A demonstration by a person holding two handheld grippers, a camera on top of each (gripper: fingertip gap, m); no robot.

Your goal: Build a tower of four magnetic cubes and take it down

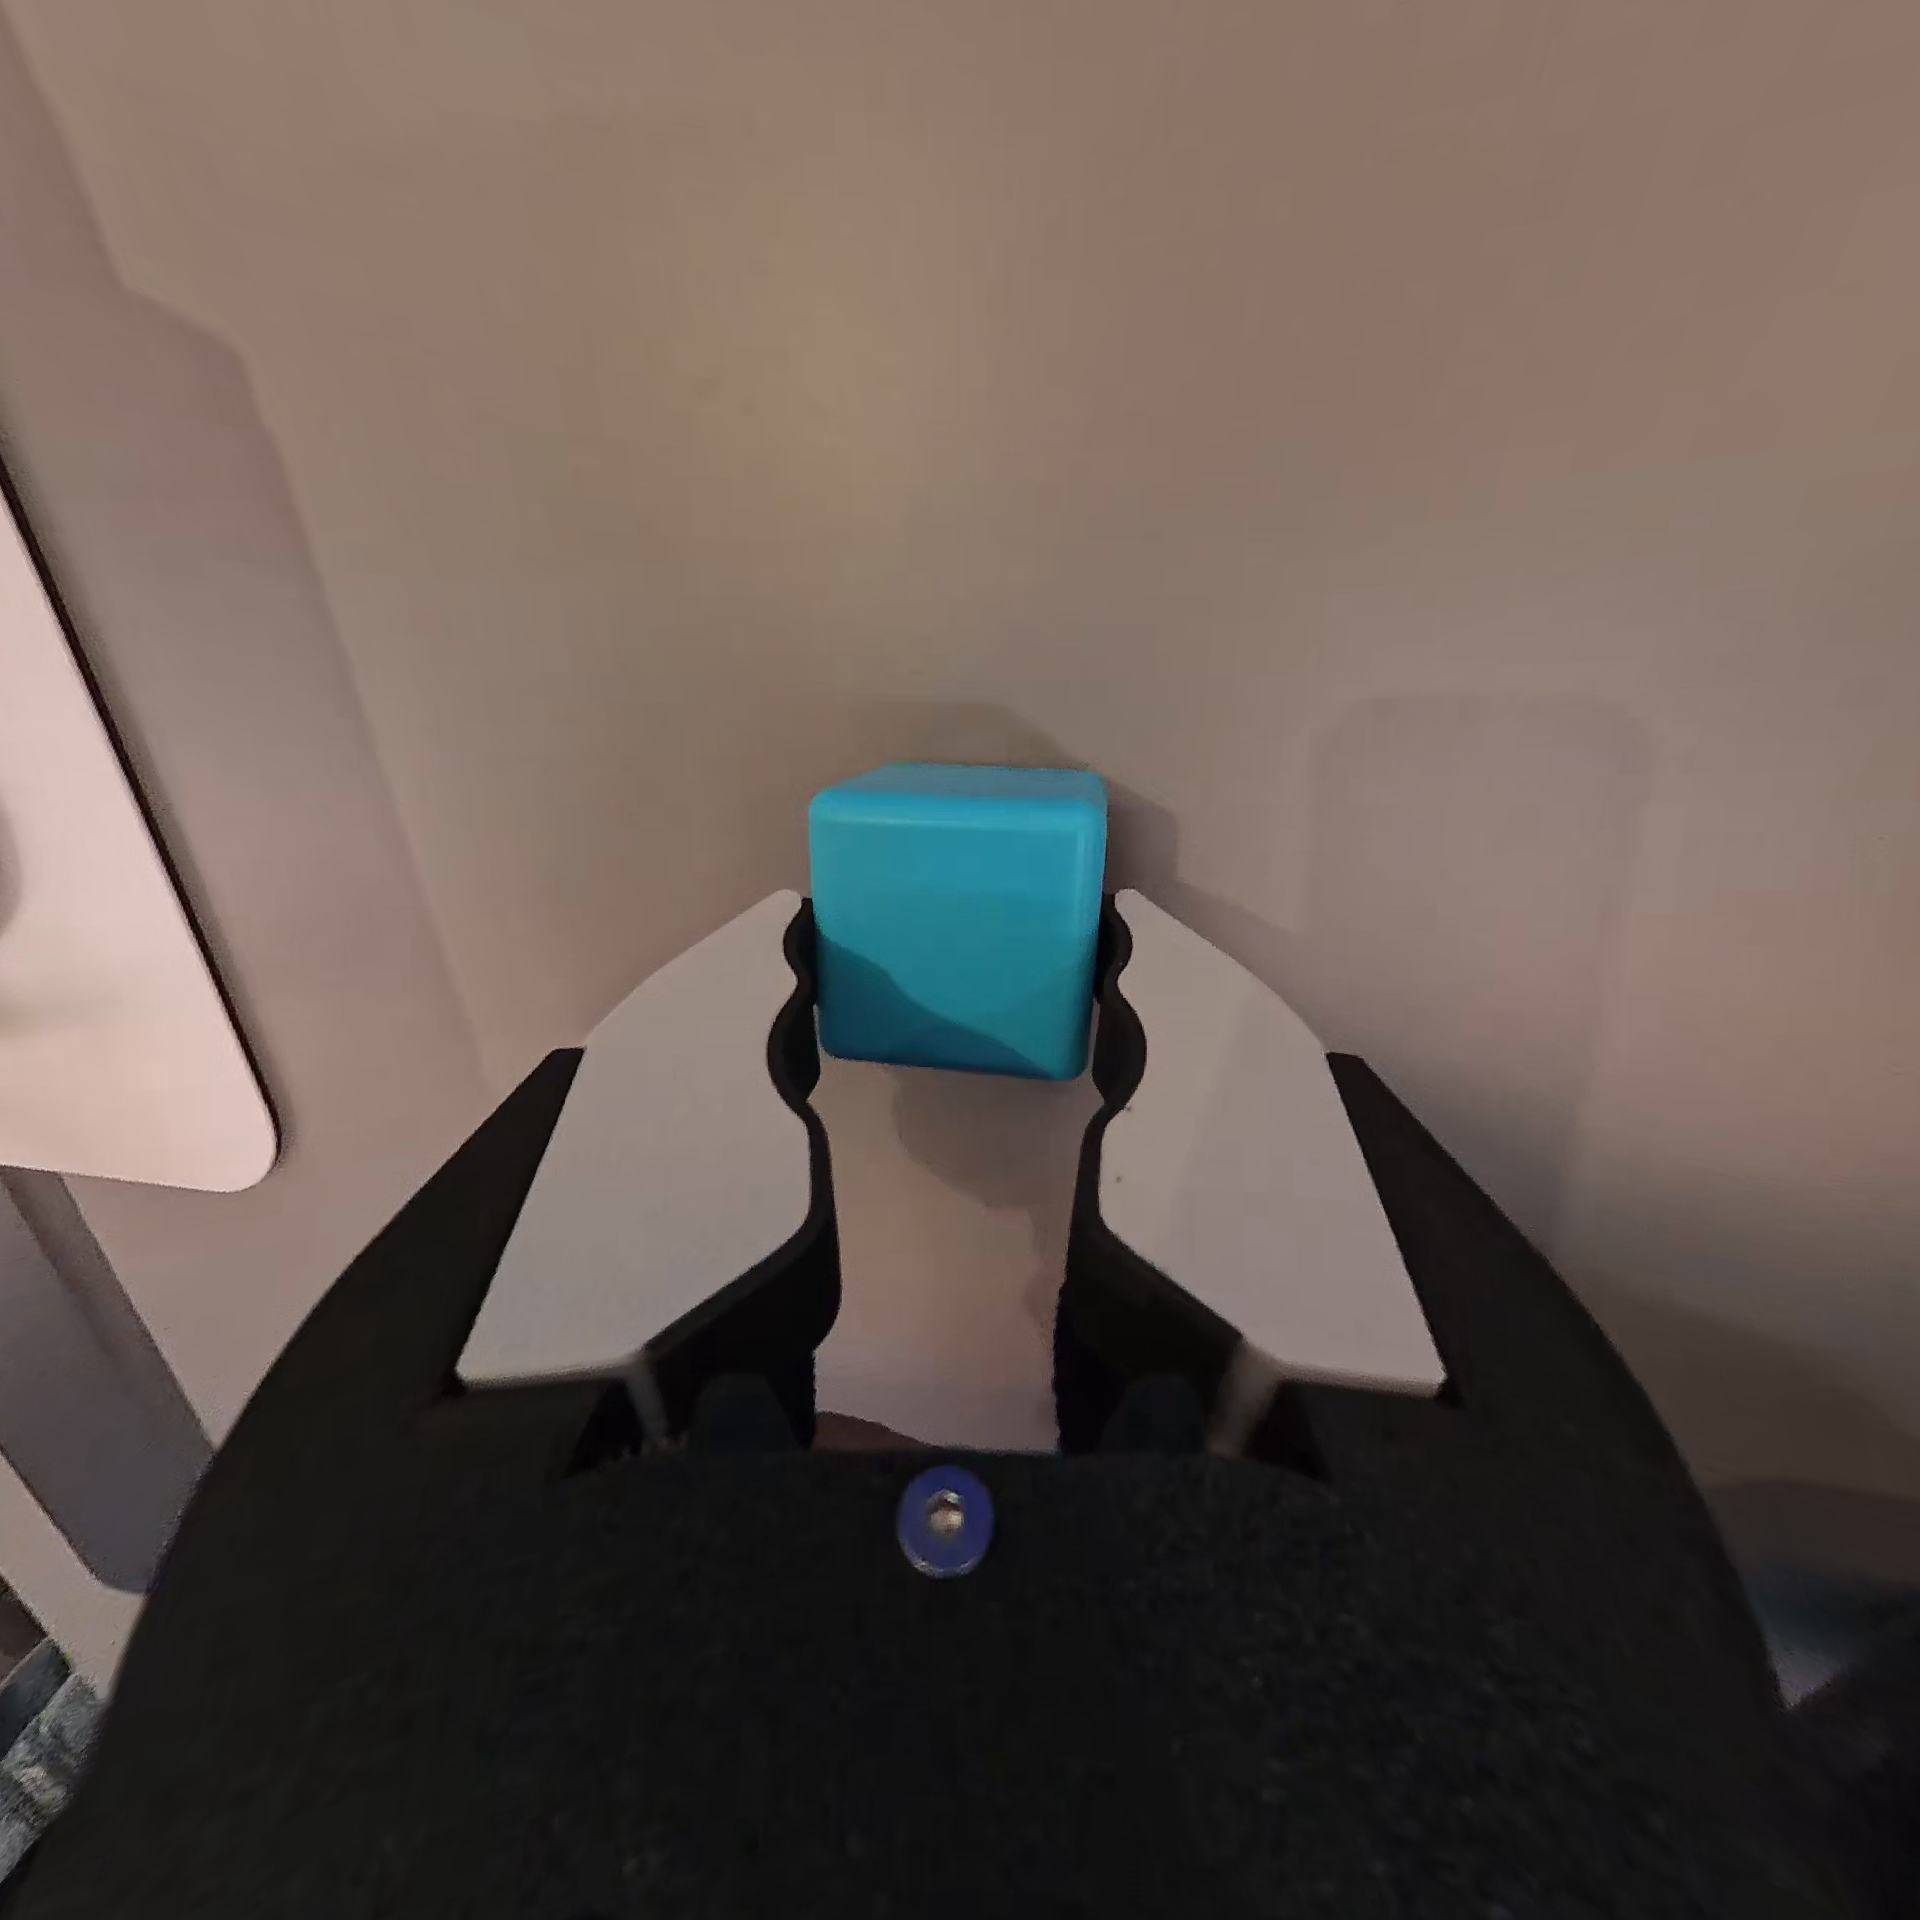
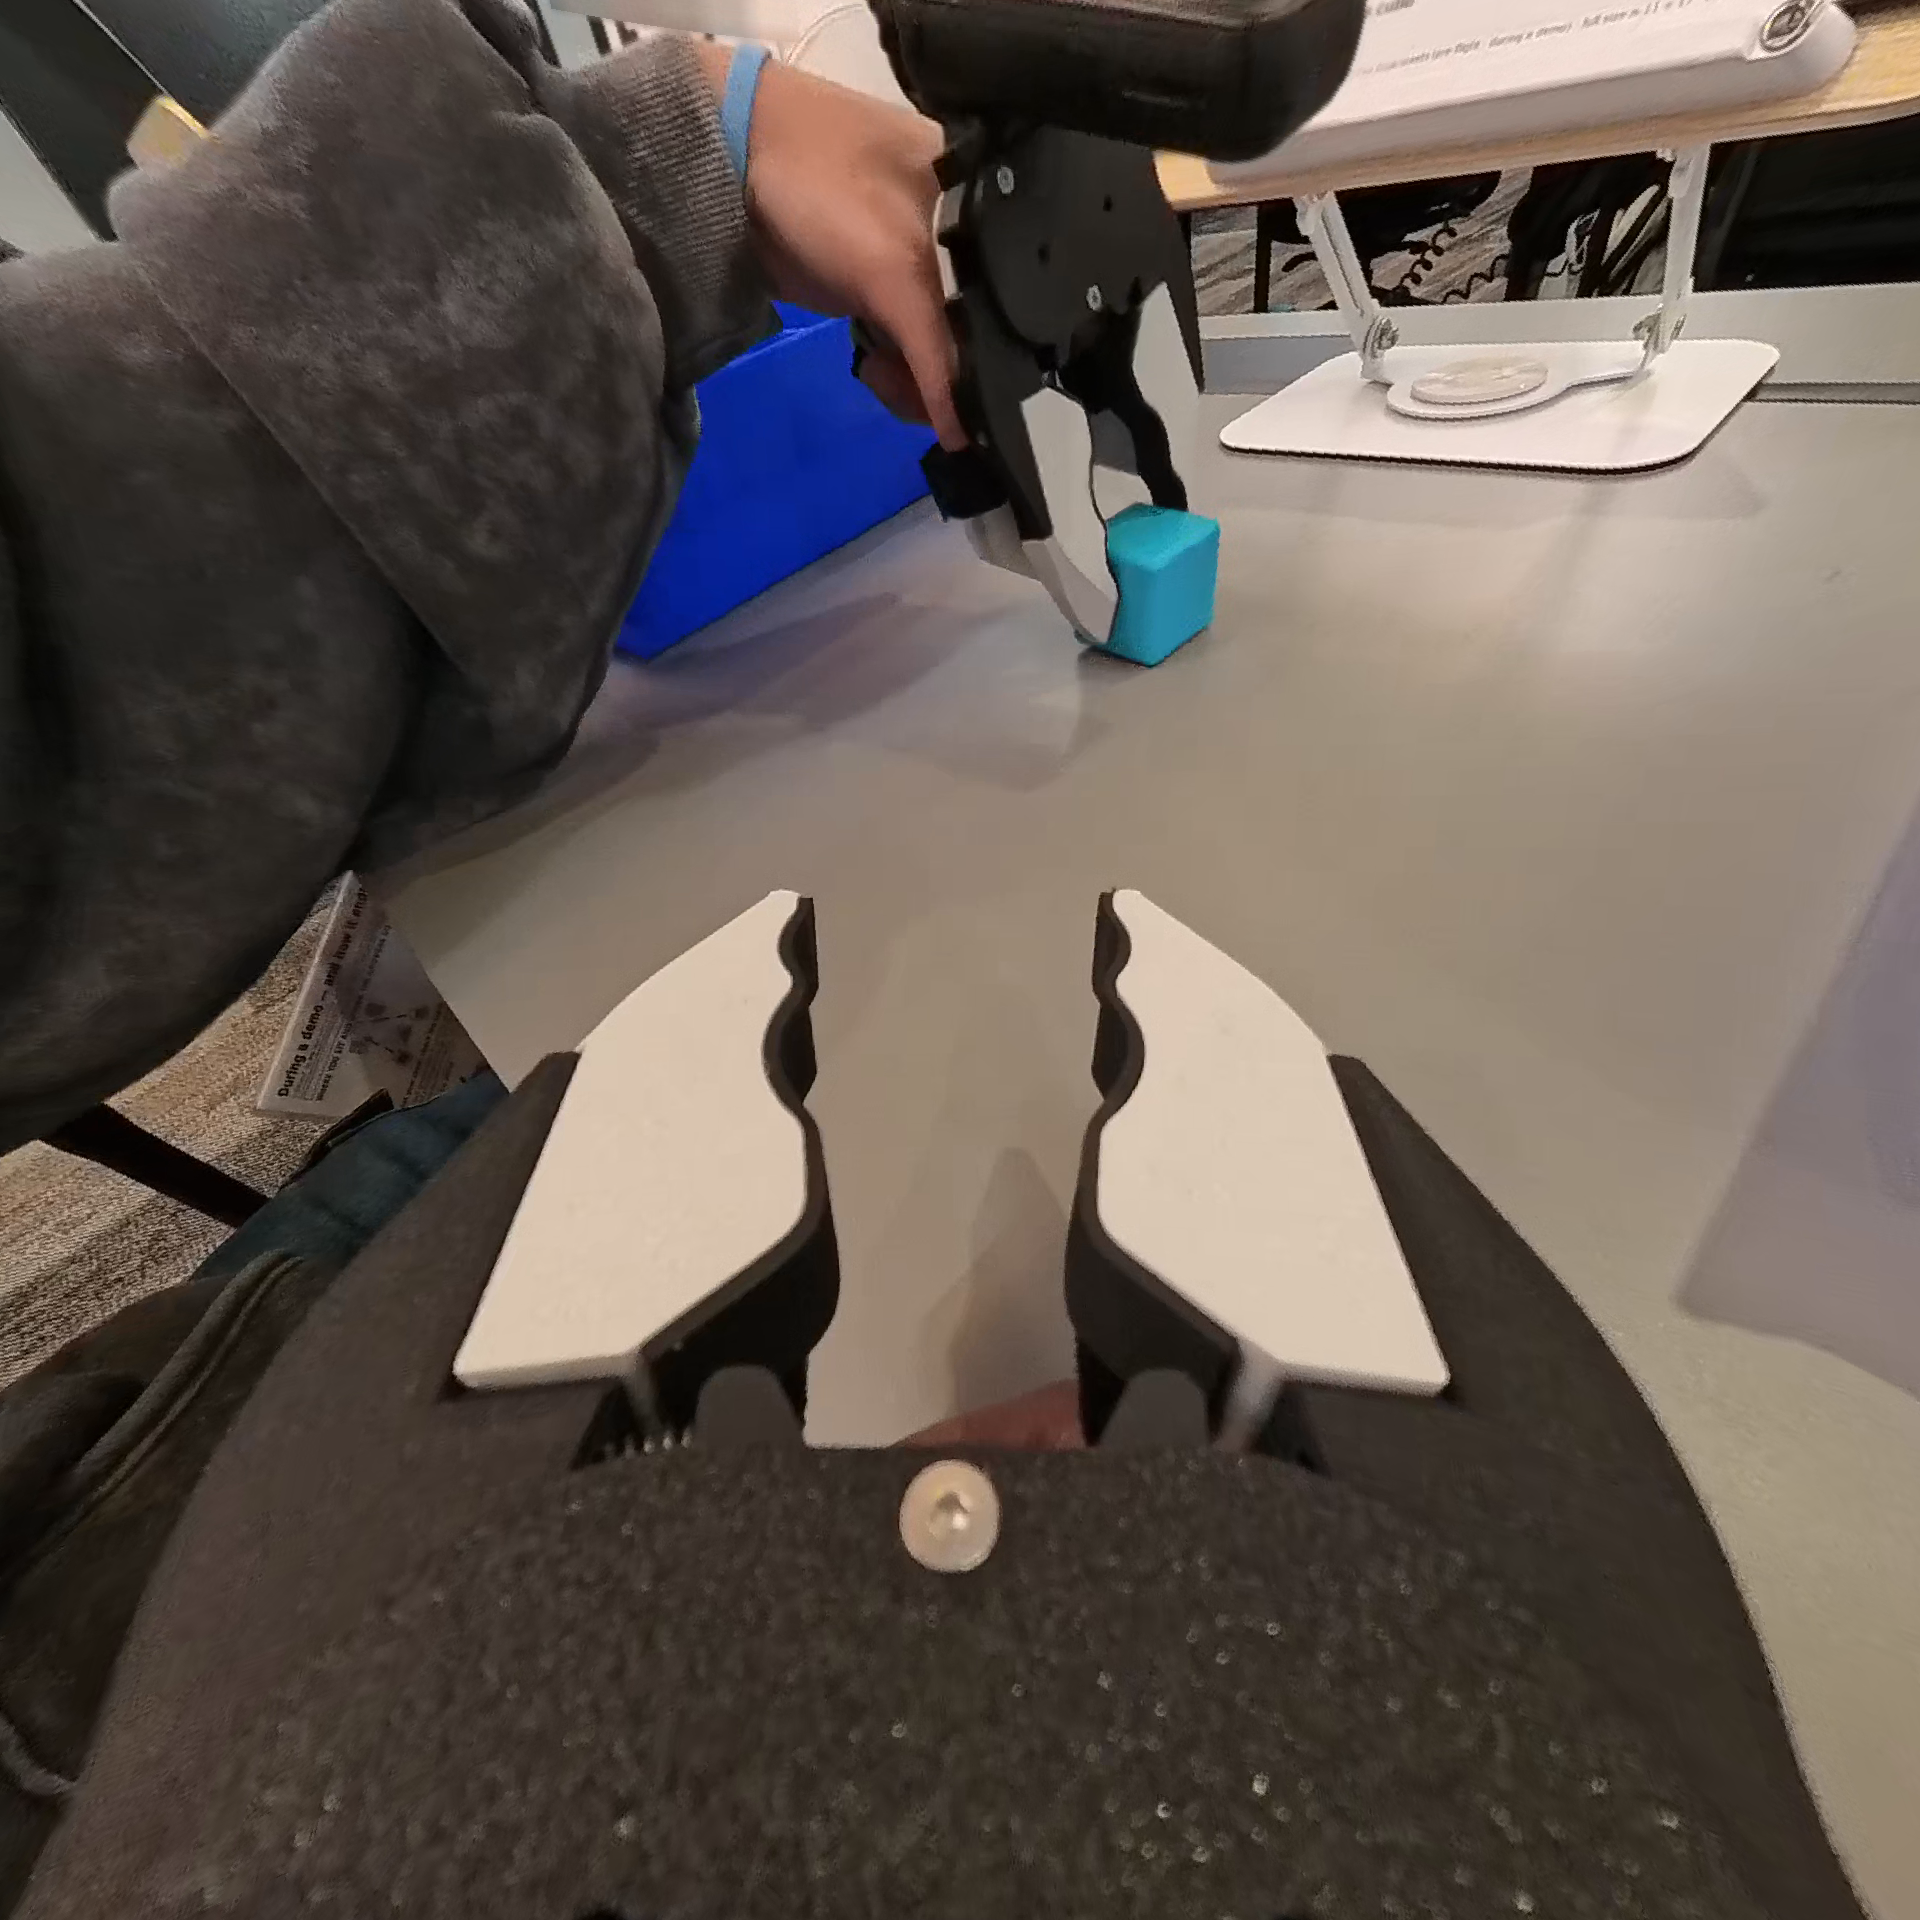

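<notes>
A cyan cube [image 1: 956, 966] sits between the fingertips of my left gripper [image 1: 954, 904], whose black pads touch both of its sides. The right wrist view shows the same cube [image 2: 1169, 582] low at the grey table [image 2: 1455, 831], with the left gripper [image 2: 1132, 561] angled down onto it from above. Whether the cube rests on the table or hangs just off it is hard to tell. My right gripper [image 2: 956, 914] is open and empty, over the near part of the table. No other cubes are in view.
A blue bin [image 2: 779, 488] stands behind and left of the cube. A white stand base [image 2: 1507, 416] lies at the back right; it also shows at the left edge of the left wrist view [image 1: 104, 935]. A person's grey sleeve [image 2: 312, 468] fills the left side.
</notes>
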